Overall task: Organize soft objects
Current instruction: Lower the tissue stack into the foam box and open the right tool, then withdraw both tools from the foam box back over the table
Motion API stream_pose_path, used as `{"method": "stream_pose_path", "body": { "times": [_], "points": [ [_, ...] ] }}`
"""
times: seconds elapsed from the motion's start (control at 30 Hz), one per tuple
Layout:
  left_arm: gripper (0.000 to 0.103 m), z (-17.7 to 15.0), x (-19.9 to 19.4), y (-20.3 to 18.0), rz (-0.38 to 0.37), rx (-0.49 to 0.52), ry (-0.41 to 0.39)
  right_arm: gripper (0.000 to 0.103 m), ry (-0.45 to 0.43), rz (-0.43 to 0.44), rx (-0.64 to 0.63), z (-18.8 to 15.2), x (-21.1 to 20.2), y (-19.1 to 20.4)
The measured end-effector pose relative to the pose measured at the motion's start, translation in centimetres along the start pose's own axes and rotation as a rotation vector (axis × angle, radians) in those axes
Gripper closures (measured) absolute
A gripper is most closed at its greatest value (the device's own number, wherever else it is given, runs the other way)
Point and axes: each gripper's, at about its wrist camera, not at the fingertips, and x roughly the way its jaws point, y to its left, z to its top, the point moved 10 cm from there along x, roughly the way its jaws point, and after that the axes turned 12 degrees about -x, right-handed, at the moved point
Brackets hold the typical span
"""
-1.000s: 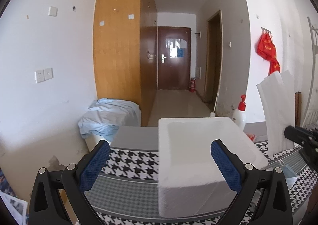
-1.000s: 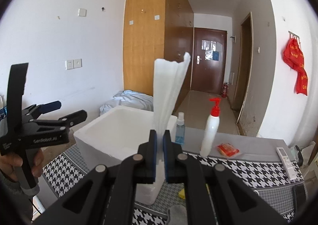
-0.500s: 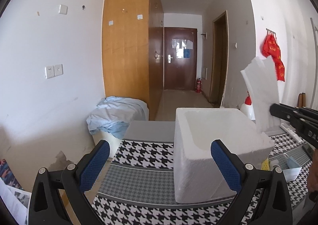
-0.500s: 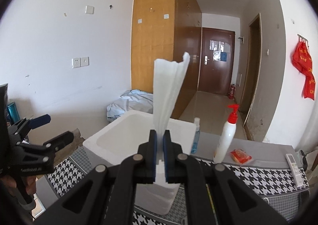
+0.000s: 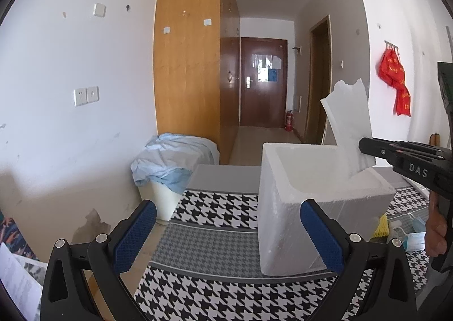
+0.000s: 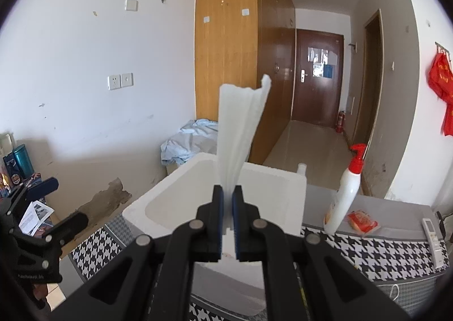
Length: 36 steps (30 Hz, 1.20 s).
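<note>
1. Underfoot, so to speak, I have a table [image 5: 226, 179] with a grey top and a black-and-white houndstooth cloth [image 5: 215, 204], standing in a white-walled room with a wooden wardrobe [image 5: 187, 66] and a hallway to a dark door [image 5: 263, 80].
2. My right gripper [image 6: 227, 204] has its pads pressed tight on a stack of white foam sheets [image 6: 240, 134], pinching the bottom edge.
3. Sheets stand on end, long axis near vertical, top fanning and leaning slightly right in the right wrist view; torn upper corner points up.
4. From the left wrist view the sheets sit over the far right side of the open white foam box [image 5: 311, 187], lower edge at or just inside its rim; I cannot tell if they touch it.
5. My left gripper [image 5: 226, 233] is spread wide and empty, low before the box's left front corner.
6. Around: pump bottle [image 6: 346, 187], red packet [image 6: 362, 220] and remote [image 6: 433, 236] right of the box; bin draped in pale blue cloth [image 5: 172, 162] by the wall; face masks [image 5: 416, 236] and a yellow item behind the box.
</note>
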Motion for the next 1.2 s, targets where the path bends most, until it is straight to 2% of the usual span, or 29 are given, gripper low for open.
{"method": "stream_pose_path", "body": {
  "times": [0.33, 0.37, 0.43, 0.5, 0.57, 0.7, 0.97, 1.2],
  "points": [
    [0.001, -0.6, -1.0, 0.1, 0.000, -0.009, 0.013, 0.093, 0.066, 0.017, 0.010, -0.5, 2.1, 0.5],
    [0.001, -0.7, -1.1, 0.1, -0.001, -0.010, 0.014, 0.088, 0.073, 0.012, 0.011, -0.7, 2.3, 0.5],
    [0.001, -0.6, -1.3, 0.2, -0.004, -0.010, 0.013, 0.066, 0.090, 0.012, 0.020, -0.9, 2.6, 0.6],
    [0.001, -0.3, -1.7, 0.4, -0.004, -0.011, 0.000, 0.030, 0.084, 0.014, 0.045, -1.0, 2.6, 0.4],
    [0.001, -0.2, -2.0, 0.6, -0.003, -0.012, -0.004, 0.020, 0.069, 0.005, 0.059, -0.9, 2.5, 0.2],
    [0.001, -0.1, -2.3, 0.7, 0.002, -0.008, -0.008, 0.013, 0.079, 0.026, 0.073, -1.2, 2.6, 0.3],
    [0.001, -0.5, -2.2, 0.0, 0.002, 0.000, 0.001, 0.010, 0.068, 0.034, 0.075, -1.3, 1.0, 0.8],
    [0.001, -0.8, -3.1, -0.8, -0.005, -0.011, -0.005, 0.010, 0.024, 0.015, 0.070, -1.2, -2.2, 0.3]
  ]
}}
